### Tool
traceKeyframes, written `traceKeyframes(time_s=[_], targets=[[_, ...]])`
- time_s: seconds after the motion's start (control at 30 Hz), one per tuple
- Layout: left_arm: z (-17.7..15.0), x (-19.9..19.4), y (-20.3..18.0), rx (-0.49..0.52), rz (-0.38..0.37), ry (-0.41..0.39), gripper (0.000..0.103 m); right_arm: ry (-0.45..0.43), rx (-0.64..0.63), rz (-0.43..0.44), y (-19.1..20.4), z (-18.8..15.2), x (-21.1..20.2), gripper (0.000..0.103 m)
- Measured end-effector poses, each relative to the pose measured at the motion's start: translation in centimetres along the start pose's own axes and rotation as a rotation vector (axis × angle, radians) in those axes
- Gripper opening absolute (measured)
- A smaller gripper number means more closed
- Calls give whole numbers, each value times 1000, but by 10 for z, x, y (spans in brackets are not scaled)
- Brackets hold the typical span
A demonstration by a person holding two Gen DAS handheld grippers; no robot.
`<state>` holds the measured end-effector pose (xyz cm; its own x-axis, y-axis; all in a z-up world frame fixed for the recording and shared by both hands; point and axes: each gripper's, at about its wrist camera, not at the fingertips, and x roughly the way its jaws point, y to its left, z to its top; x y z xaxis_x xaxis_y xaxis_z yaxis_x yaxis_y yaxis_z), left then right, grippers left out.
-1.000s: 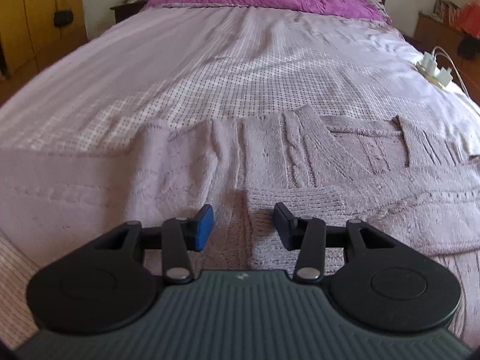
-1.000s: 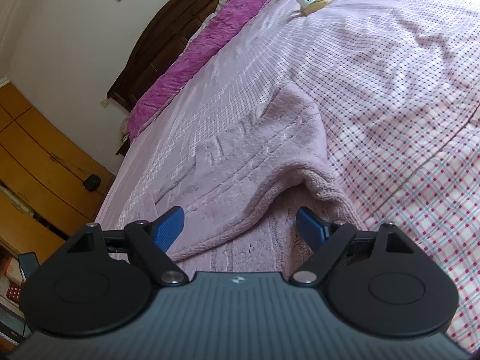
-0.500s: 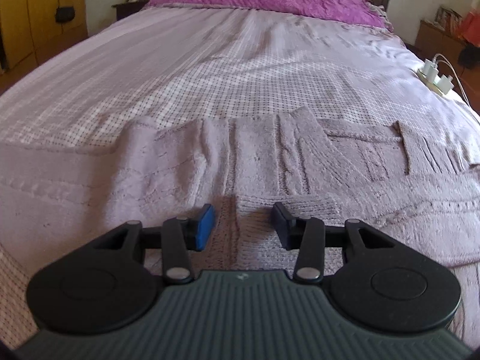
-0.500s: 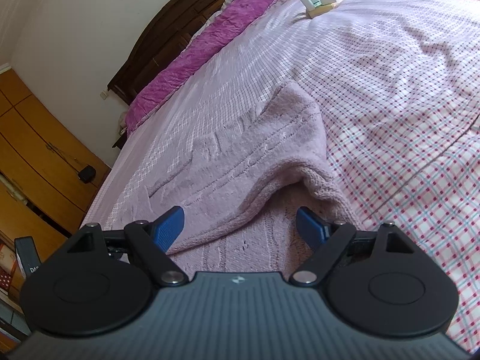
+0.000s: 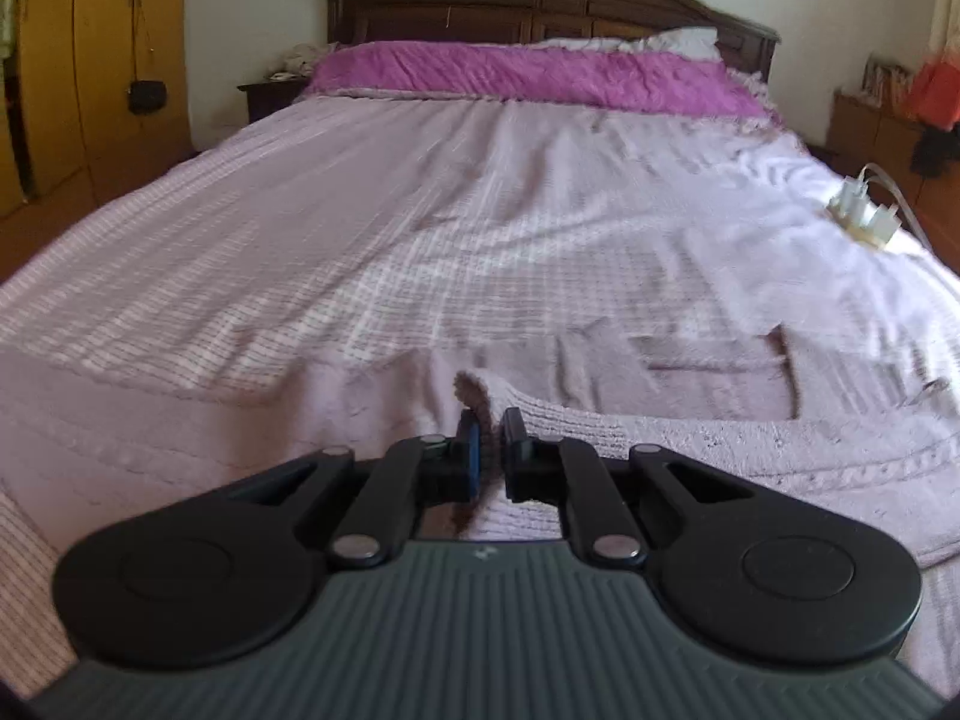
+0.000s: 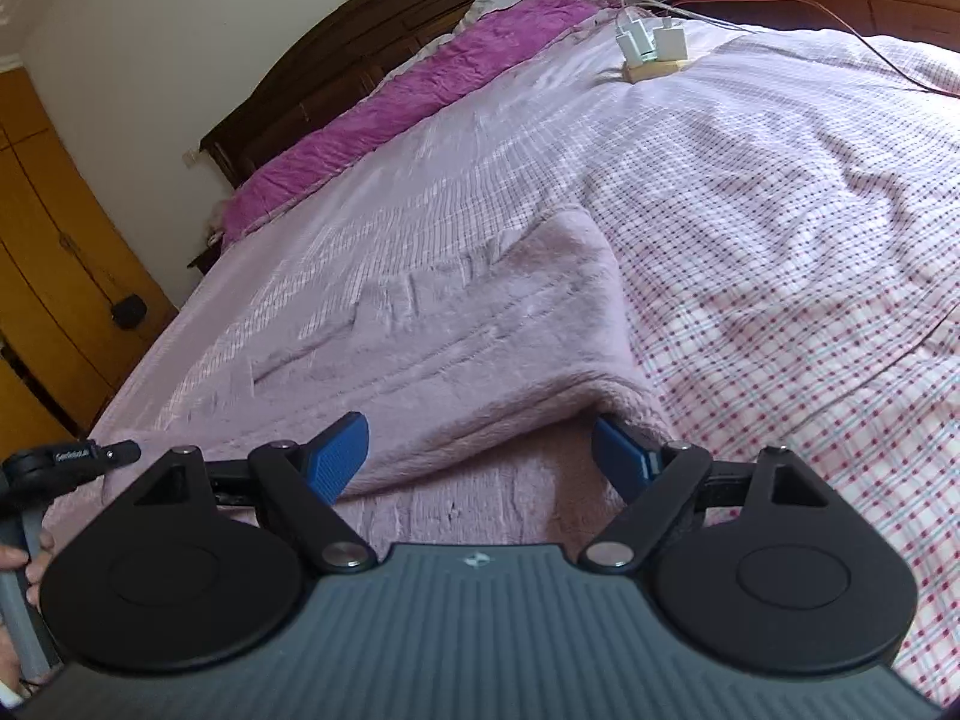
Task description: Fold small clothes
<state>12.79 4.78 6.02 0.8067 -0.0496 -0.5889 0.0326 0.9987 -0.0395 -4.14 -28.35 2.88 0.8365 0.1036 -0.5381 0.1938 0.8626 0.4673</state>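
Note:
A pale lilac knitted sweater (image 5: 690, 438) lies spread across the near part of the bed. My left gripper (image 5: 487, 420) is shut on a pinched fold of its knit, which sticks up between the pads. In the right wrist view the same sweater (image 6: 480, 348) shows a folded-over layer with a thick hem edge. My right gripper (image 6: 480, 456) stands wide open, its blue pads on either side of that hem and touching nothing. The right pad is partly tucked under the sweater's corner.
The bed carries a checked pinkish sheet (image 6: 780, 240) and a magenta blanket (image 5: 528, 75) by the dark headboard. A white power strip with plugs (image 6: 651, 48) and cables lies on the bed's right side. Wooden wardrobes (image 5: 78, 60) stand left. A hand on the other gripper's handle (image 6: 24, 564) shows.
The left gripper's jaws closed from a moderate gap onto a fold of the sweater, bunching it up. The left view tilted upward. The right gripper stayed open and rolled slightly.

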Motion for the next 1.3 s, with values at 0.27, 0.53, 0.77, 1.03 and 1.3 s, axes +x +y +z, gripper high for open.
traceKeyframes(time_s=[0.27,0.53,0.77,1.03,1.3], targets=[[-17,29,-4,55,58,83,10,12,-75,-51,4,-7,-1,87],[-12,-2,4,36,72,-8,9,9,-80,-56,1,-7,-11,87],[-24,24,6,77,70,105,13,25,-91,-68,6,-10,-10,87],[-18,-8,6,86,73,63,32,-15,-160,12,31,-1,-22,87],[-35,3,15,47,48,121,33,6,-199,-57,29,0,7,87]])
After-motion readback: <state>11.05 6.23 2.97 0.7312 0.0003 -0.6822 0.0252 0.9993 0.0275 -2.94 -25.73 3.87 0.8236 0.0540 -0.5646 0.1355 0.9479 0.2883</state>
